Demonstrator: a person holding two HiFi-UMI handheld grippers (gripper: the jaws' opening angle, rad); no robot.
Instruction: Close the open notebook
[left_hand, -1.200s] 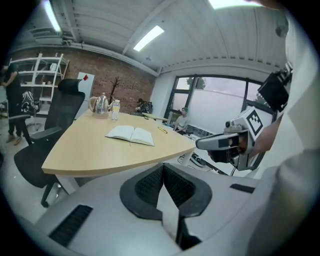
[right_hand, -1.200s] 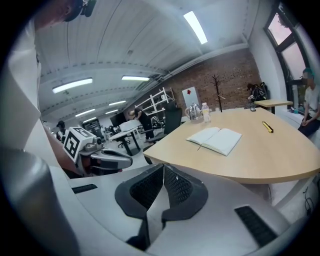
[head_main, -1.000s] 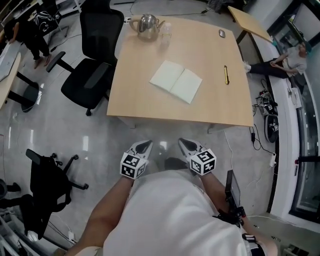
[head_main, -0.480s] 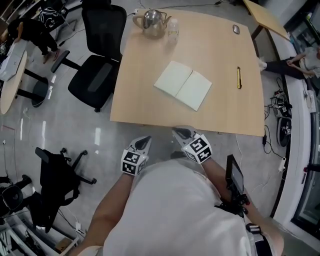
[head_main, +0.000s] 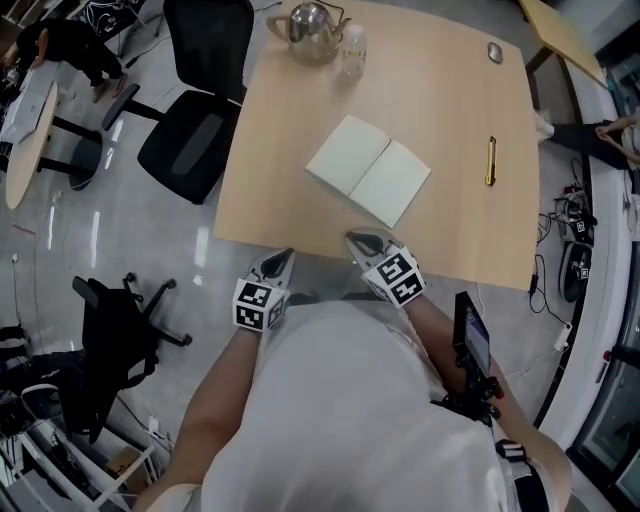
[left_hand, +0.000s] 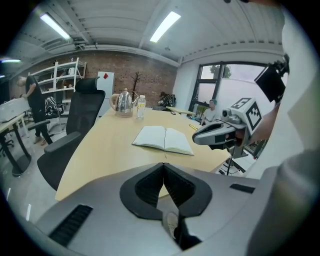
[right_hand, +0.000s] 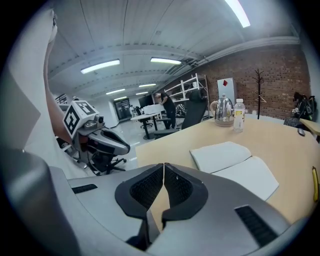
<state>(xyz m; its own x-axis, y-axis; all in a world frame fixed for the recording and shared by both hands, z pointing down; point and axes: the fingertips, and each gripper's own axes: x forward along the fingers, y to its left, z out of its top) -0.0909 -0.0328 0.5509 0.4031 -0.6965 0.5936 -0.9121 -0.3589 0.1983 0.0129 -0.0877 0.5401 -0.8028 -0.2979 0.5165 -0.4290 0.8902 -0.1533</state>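
Note:
An open notebook (head_main: 368, 170) with blank pale pages lies flat near the middle of the wooden table (head_main: 270, 160); it also shows in the left gripper view (left_hand: 164, 139) and the right gripper view (right_hand: 235, 162). My left gripper (head_main: 281, 256) is at the table's near edge, shut and empty (left_hand: 164, 165). My right gripper (head_main: 357, 239) reaches just over that edge, short of the notebook, also shut with nothing held (right_hand: 163, 166).
A metal teapot (head_main: 311, 20) and a small bottle (head_main: 352, 42) stand at the table's far side. A yellow pen (head_main: 491, 160) lies to the right, a small dark object (head_main: 495, 52) beyond it. Black office chairs (head_main: 195, 120) stand left of the table.
Both grippers have moved forward from over the floor to the table's near edge, and the table sits closer in the head view. The notebook has not moved.

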